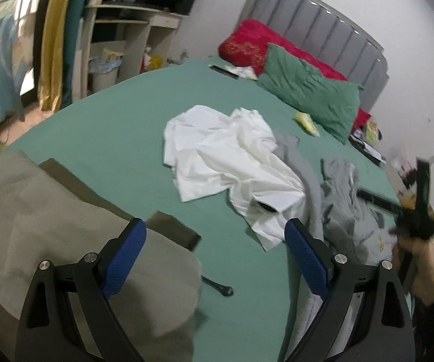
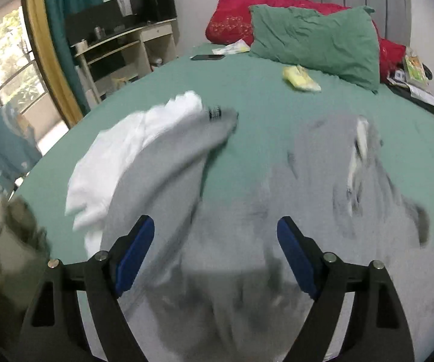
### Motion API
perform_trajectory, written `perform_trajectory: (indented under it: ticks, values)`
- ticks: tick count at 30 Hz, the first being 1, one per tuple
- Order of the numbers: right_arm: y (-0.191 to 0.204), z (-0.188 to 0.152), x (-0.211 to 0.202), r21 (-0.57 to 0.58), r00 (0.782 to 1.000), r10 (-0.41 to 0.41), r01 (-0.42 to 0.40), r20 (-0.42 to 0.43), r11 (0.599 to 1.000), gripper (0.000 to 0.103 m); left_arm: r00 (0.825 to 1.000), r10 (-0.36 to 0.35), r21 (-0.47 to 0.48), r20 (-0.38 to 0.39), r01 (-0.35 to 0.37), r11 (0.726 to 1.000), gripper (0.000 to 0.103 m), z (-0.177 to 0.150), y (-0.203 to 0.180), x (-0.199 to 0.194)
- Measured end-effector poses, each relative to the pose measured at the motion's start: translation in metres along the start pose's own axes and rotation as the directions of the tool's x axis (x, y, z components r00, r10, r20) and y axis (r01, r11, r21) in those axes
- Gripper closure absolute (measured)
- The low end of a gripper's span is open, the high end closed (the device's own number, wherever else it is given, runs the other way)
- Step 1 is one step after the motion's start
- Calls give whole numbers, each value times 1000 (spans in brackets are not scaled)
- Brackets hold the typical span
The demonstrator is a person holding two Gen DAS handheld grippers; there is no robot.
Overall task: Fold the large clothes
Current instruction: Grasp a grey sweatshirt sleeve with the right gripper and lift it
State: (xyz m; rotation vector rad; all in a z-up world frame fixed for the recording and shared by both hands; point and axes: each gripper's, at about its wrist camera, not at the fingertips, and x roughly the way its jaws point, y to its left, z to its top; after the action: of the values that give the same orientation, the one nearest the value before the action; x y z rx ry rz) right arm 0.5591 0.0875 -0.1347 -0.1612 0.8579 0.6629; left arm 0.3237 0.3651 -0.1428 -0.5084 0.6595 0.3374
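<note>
A crumpled white garment lies in the middle of the green bed sheet; it also shows in the right wrist view. A rumpled grey garment lies to its right, partly over it, and shows in the left wrist view. A folded khaki garment lies at the near left. My left gripper is open and empty above the sheet beside the khaki garment. My right gripper is open and empty just above the grey garment, which is blurred.
A green pillow and red bedding lie against the grey headboard. A phone, a yellow packet and papers lie on the bed. A desk and curtains stand at left.
</note>
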Motion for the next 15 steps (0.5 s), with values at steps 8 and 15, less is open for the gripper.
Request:
perform_trajectory:
  ticks: [8,15]
  values:
    - [-16,60,123,197,997,4,11,-77,980,27,1000,19,-51,-7,-19,999,7,13,17,13]
    - [7,60,152,235,989,122,-98,-88,967,97,1000,15,-45,-20,-16,999,7,16,15,20]
